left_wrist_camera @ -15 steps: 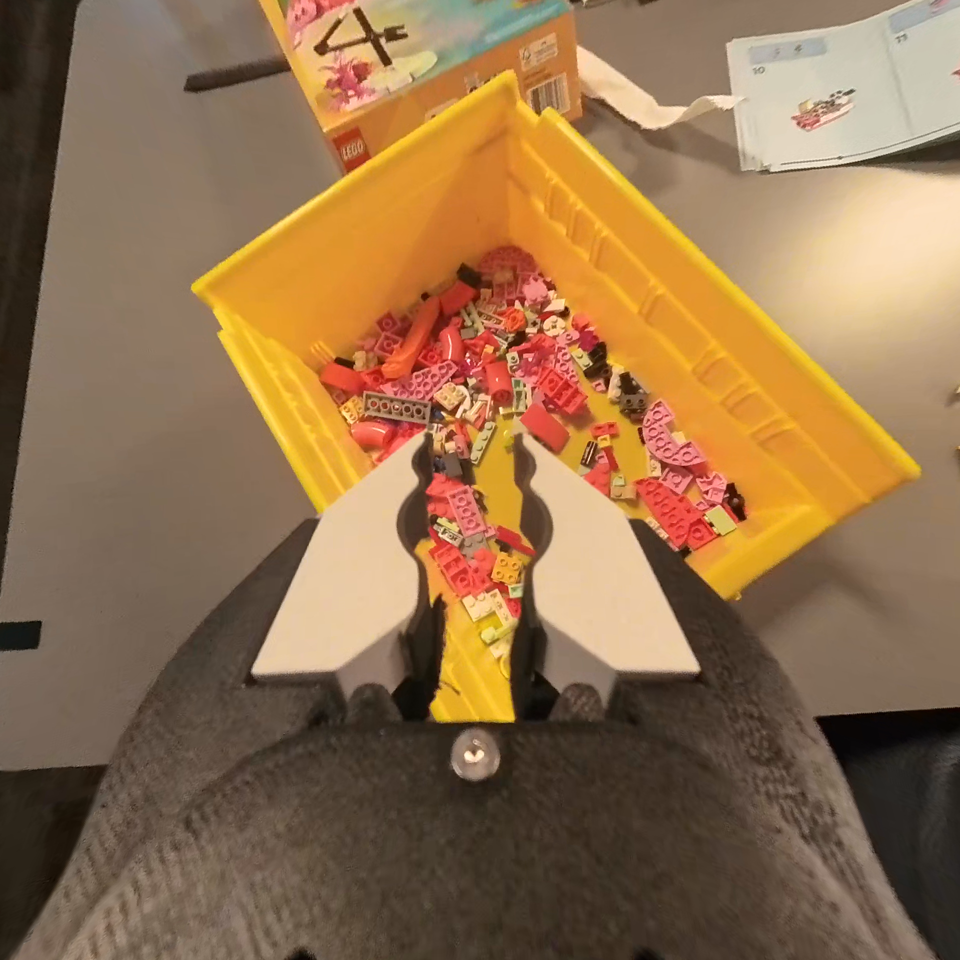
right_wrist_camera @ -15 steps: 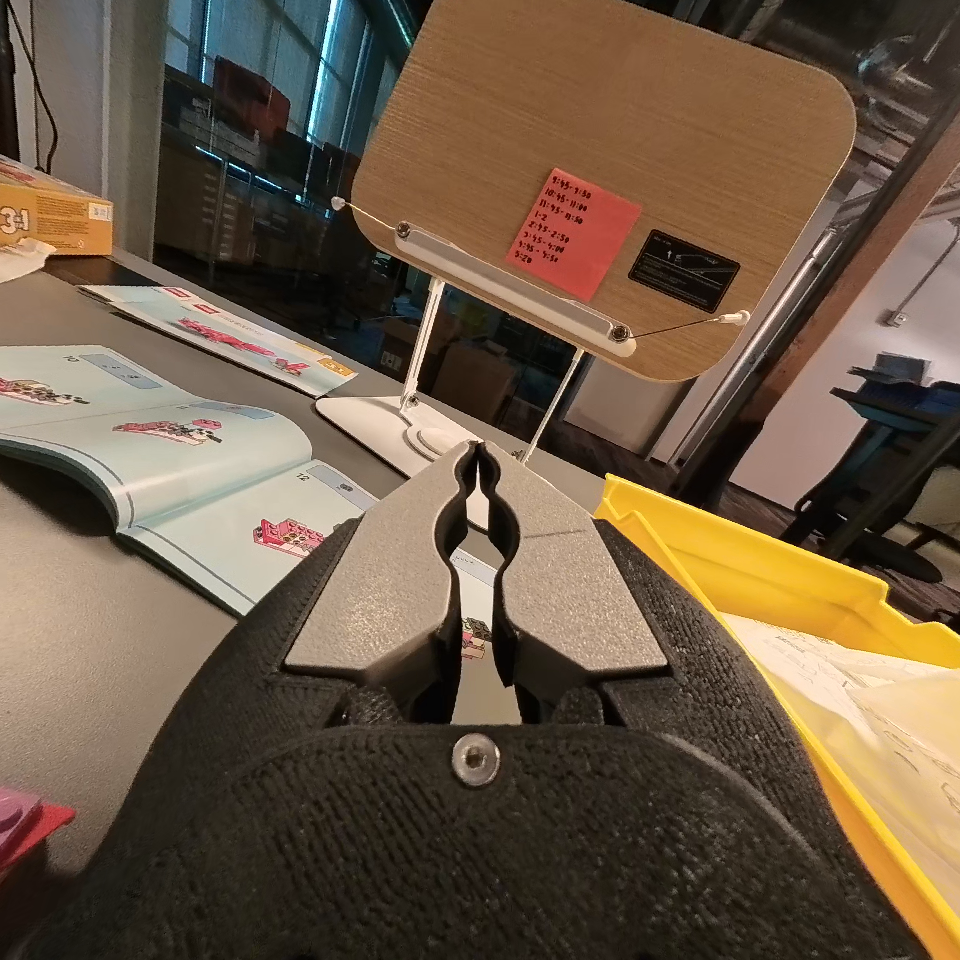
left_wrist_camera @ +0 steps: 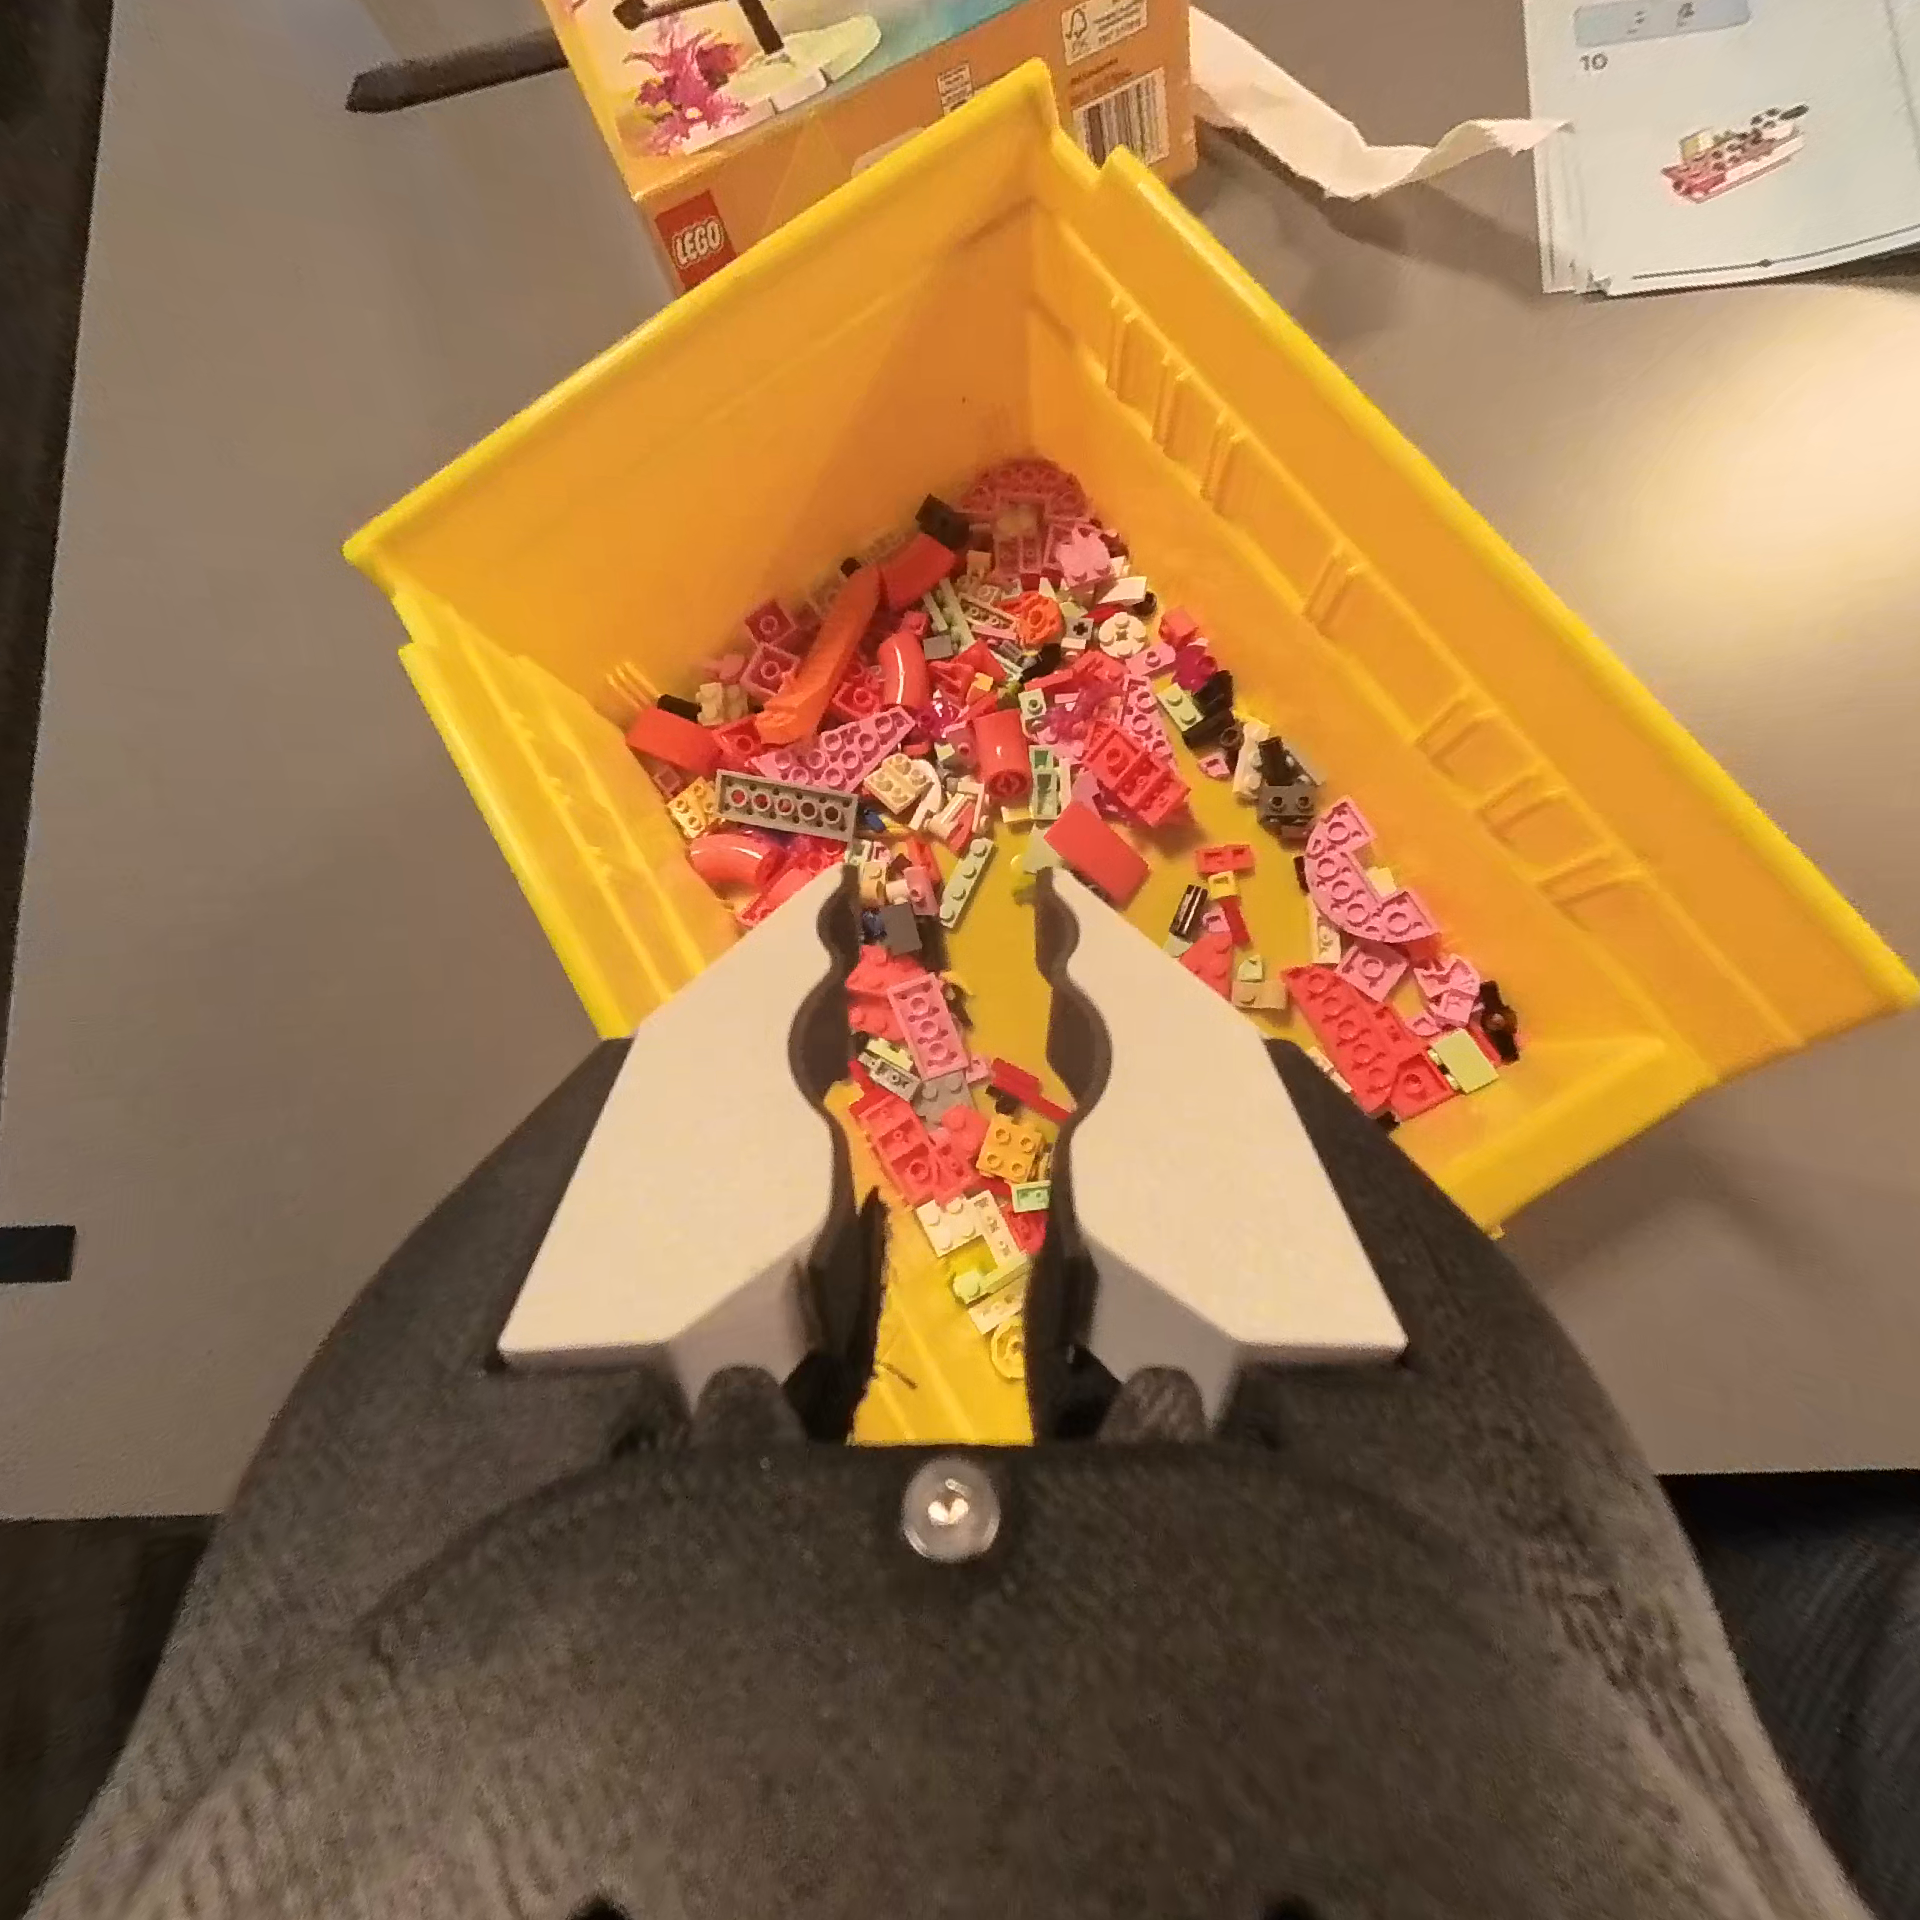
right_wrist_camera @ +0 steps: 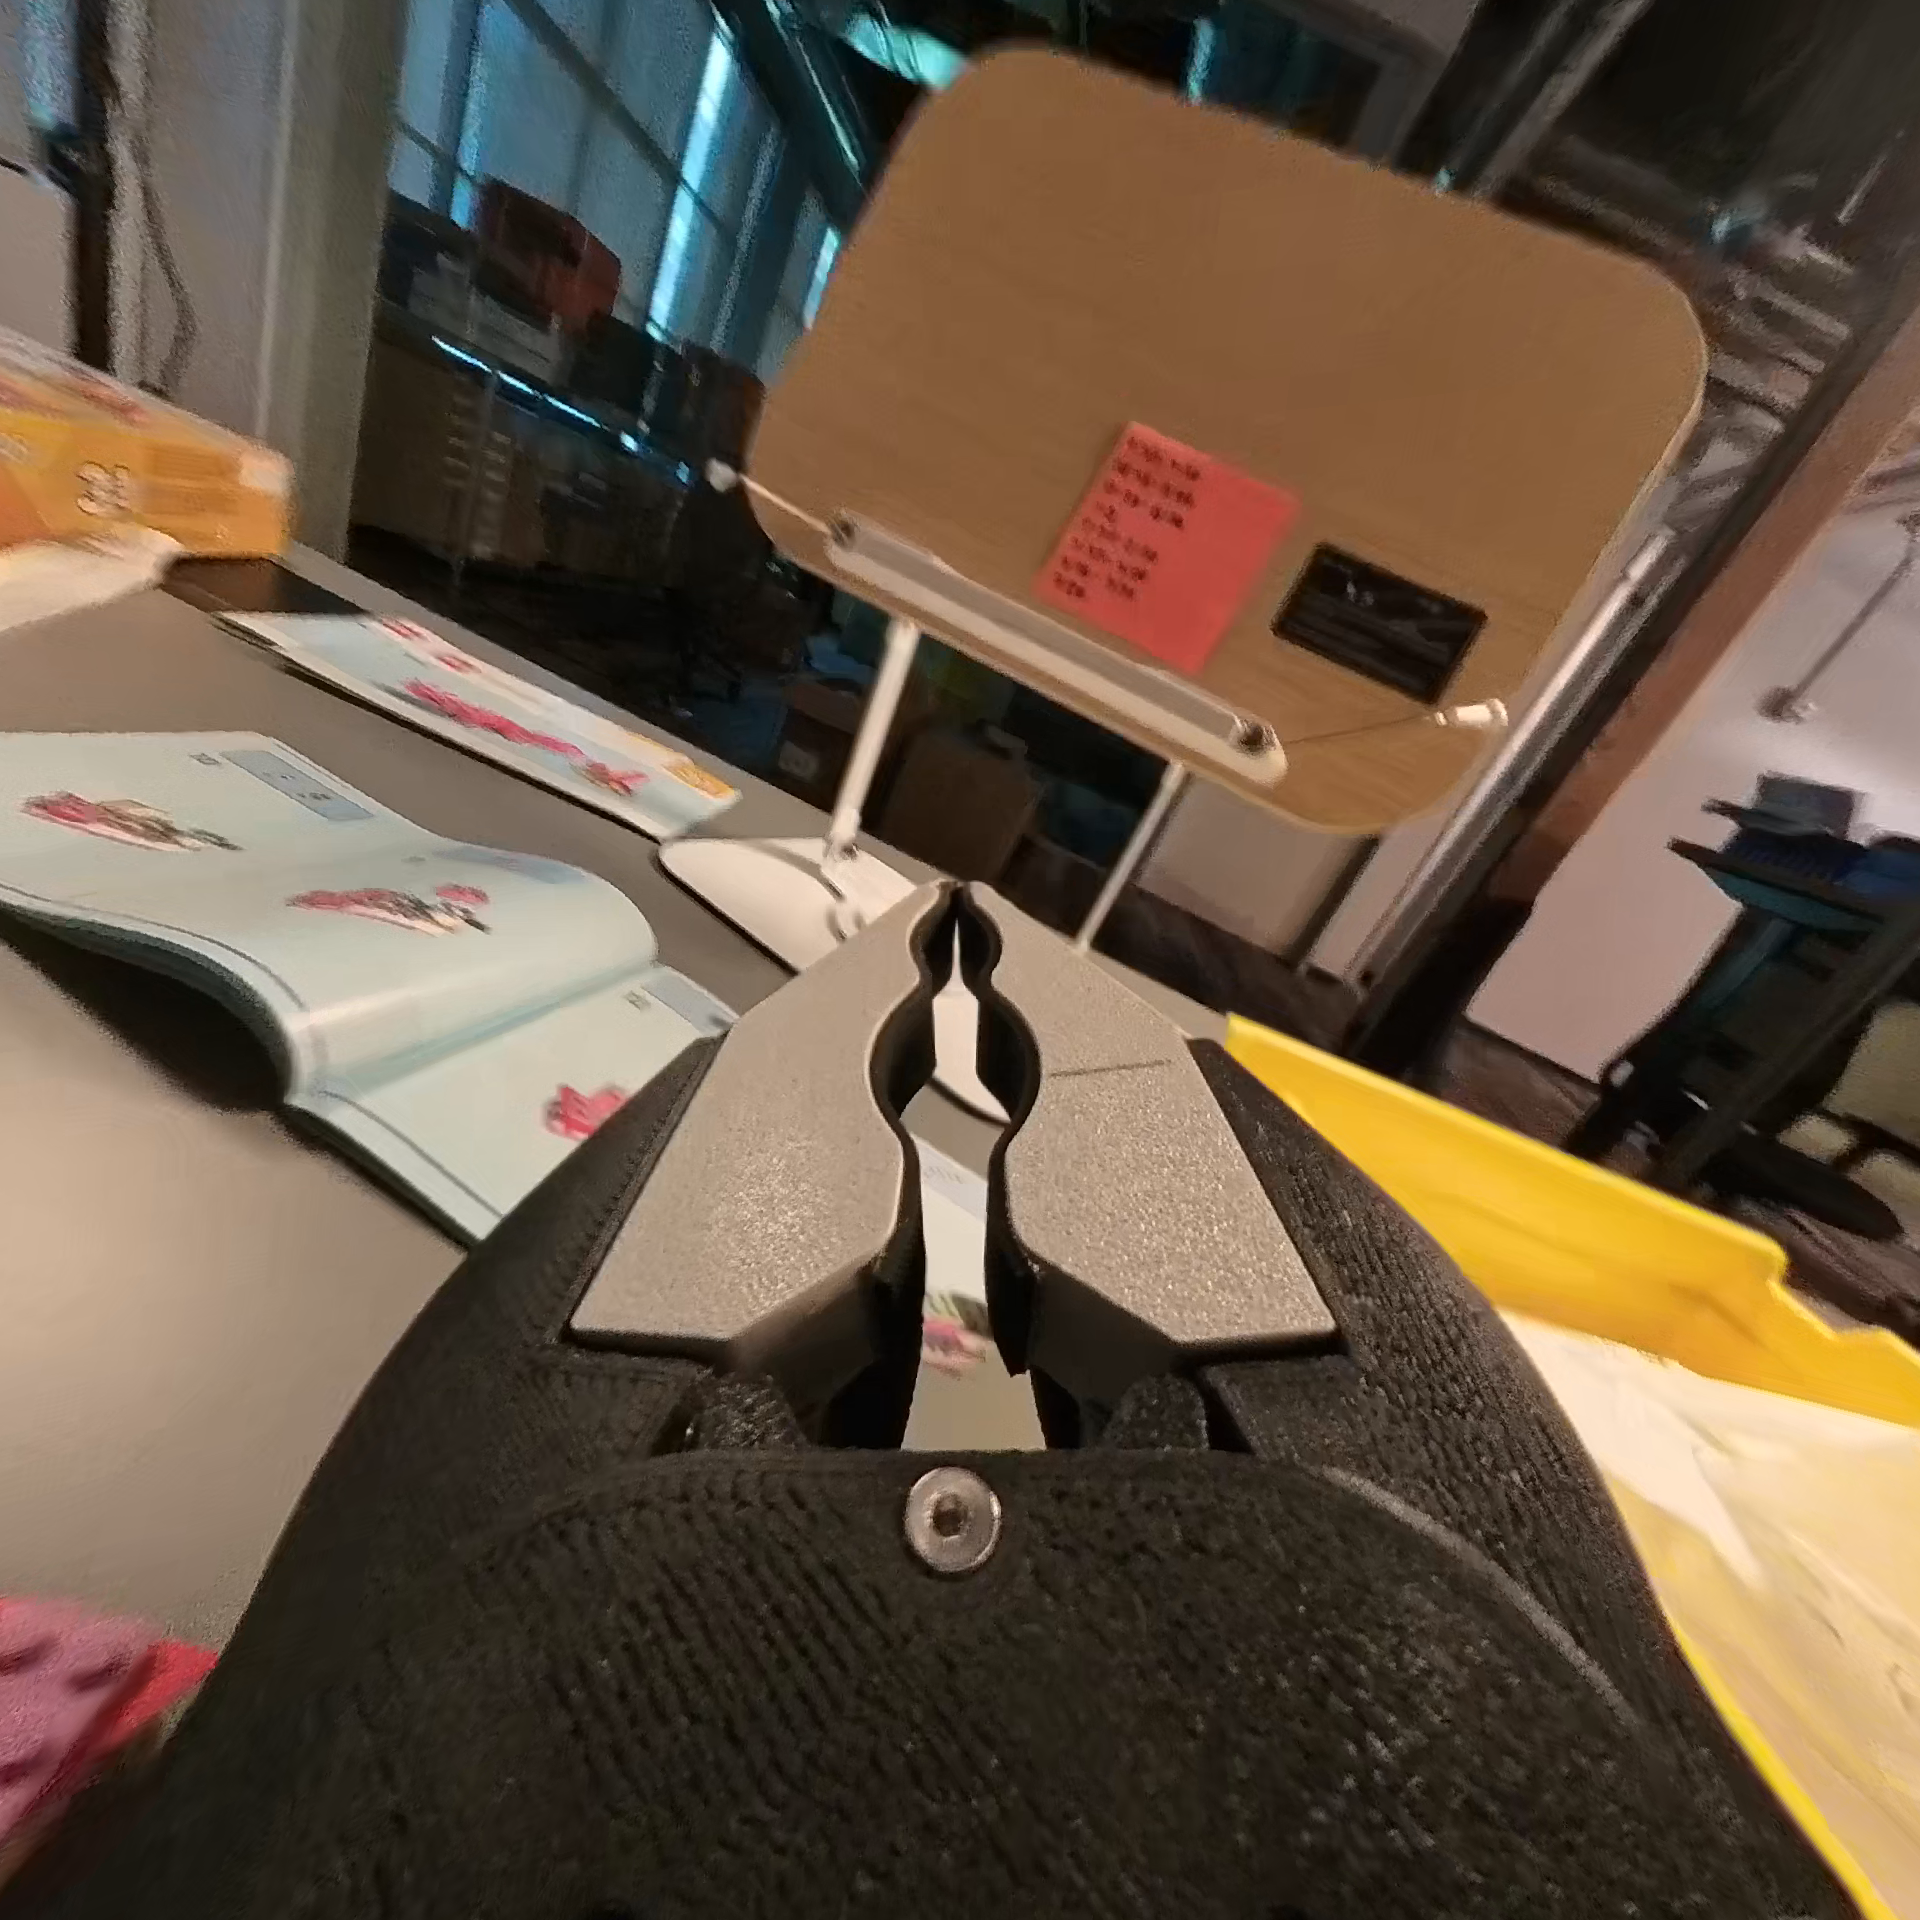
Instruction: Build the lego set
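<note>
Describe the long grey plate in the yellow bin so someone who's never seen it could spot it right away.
Start at the yellow bin of loose bricks. Look at the pile's left edge, near the left wall, just beyond the open left gripper. The grey plate lies flat there, long and narrow with a row of round holes: the only long grey piece among pink, red and orange neighbours.

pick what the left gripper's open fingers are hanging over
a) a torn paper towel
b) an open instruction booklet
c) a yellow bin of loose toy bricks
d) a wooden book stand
c: in the left wrist view the left gripper has its fingers apart above the yellow bin, with the loose pink and red toy bricks lying below them.
</note>
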### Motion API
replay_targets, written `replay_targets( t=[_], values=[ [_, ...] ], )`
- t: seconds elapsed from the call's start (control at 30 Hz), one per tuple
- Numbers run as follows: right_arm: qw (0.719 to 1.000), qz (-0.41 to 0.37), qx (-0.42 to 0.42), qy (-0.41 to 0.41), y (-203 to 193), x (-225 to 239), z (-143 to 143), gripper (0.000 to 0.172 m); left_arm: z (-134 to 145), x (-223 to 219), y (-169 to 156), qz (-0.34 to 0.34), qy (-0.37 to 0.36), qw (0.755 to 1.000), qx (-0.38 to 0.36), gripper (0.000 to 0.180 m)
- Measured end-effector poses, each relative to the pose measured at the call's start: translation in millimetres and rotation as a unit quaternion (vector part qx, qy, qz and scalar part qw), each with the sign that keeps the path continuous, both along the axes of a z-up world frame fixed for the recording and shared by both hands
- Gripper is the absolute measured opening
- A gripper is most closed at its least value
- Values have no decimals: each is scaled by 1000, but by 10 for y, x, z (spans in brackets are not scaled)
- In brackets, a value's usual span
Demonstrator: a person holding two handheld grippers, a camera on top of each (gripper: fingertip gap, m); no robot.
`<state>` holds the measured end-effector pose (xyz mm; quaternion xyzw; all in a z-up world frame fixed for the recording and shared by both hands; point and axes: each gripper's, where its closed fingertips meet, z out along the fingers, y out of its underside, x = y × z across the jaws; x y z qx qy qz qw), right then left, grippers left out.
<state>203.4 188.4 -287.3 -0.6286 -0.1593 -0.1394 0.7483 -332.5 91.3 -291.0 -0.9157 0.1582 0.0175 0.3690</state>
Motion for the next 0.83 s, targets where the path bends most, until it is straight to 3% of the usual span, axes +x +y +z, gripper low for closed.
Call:
replay_targets(
  t=[0.13,0.27,0.33,0.4,0.47,0.6,0.73,0.83],
  values=[
    [996,92,10,12,-111,-479,361,10,98,35,-3,1,13,1000,10,32],
    [960,236,41,143,-461,-1216,1078,49,205,214,-3,-6,10,1000,25,40],
    [922,329,63,192,-772,-1774,1487,64,280,429,58,-16,6,999,47,75],
    [894,401,62,190,-1086,-2357,1798,90,382,697,139,-30,0,997,77,112],
    [881,438,49,174,-1332,-2804,2009,122,518,889,219,-39,11,992,119,125],
    [867,483,29,121,-1634,-3282,2176,129,554,1134,328,-29,92,986,137,135],
    [874,480,-26,66,-1670,-3434,2059,133,499,1235,361,-6,151,981,121,138],
    [888,454,-49,49,-1610,-3388,1952,137,495,1375,400,0,156,980,123,137]
  ],
)
